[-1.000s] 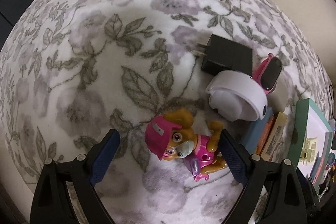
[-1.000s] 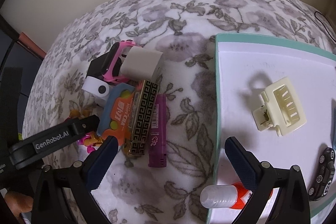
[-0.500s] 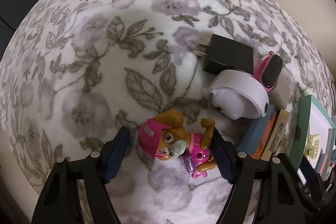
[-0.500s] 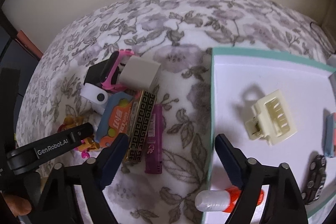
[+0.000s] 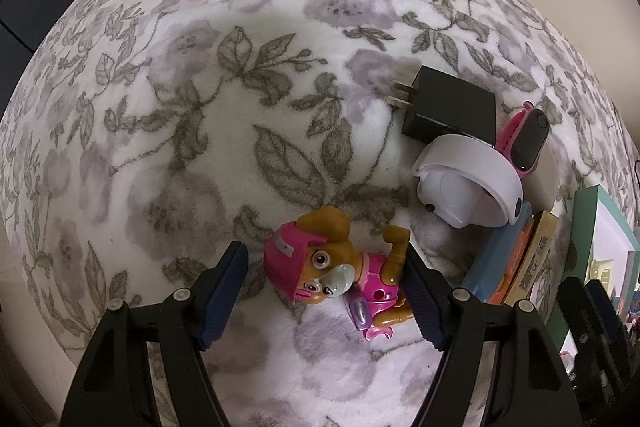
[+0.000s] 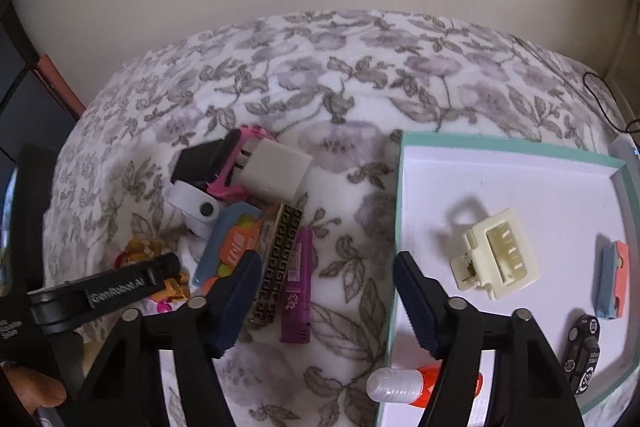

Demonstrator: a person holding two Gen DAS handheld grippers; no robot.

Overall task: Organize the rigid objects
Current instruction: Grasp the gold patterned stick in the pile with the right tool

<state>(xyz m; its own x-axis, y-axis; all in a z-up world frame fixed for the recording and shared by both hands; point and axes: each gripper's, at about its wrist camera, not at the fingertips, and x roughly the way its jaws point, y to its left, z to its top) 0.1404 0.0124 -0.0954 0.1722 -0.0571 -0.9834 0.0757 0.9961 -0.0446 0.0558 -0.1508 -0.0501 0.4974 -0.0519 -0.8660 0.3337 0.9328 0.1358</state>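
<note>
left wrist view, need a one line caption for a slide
Left tool straddles a pink-helmeted toy pup lying on the floral blanket, one pad touching it, the other clear.

Left gripper (image 5: pixel 326 297): two matte black plastic arms, triangular cut-outs, silver round screws at the joints, ribbed dark navy fingers (image 5: pixel 224 291). Right gripper (image 6: pixel 324 303): built alike, black arms, silver screws, navy serrated fingers (image 6: pixel 414 301). White lettering "GenRobot.AI" is printed on the left gripper's black side, seen from the right wrist.
</note>
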